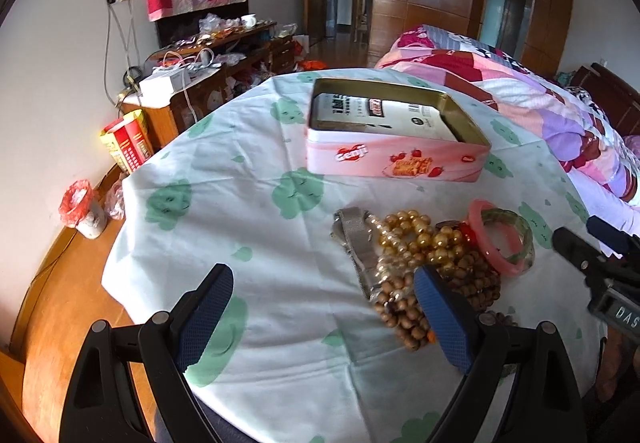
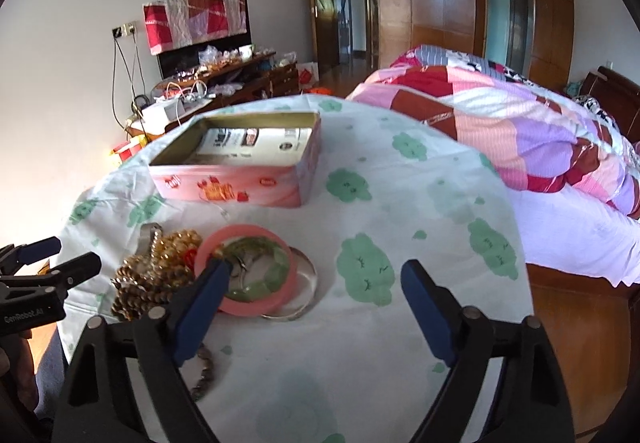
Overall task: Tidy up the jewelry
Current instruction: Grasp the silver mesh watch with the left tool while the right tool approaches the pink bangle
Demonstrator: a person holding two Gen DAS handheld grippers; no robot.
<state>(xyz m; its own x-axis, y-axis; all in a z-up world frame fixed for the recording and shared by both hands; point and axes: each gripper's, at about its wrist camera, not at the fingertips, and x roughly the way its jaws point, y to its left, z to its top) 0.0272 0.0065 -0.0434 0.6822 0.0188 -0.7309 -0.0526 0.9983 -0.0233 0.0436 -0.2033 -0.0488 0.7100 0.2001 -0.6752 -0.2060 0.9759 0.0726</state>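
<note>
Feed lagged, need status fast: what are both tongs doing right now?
Left tongs: open, holding nothing.
Right tongs: open, holding nothing.

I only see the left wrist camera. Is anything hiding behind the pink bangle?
Observer: Yes. A thin silver bangle lies against the pink bangle, partly under it.
Operator: Is the other grabber holding something?
Observer: No. The right gripper is wide open and grips nothing.
</note>
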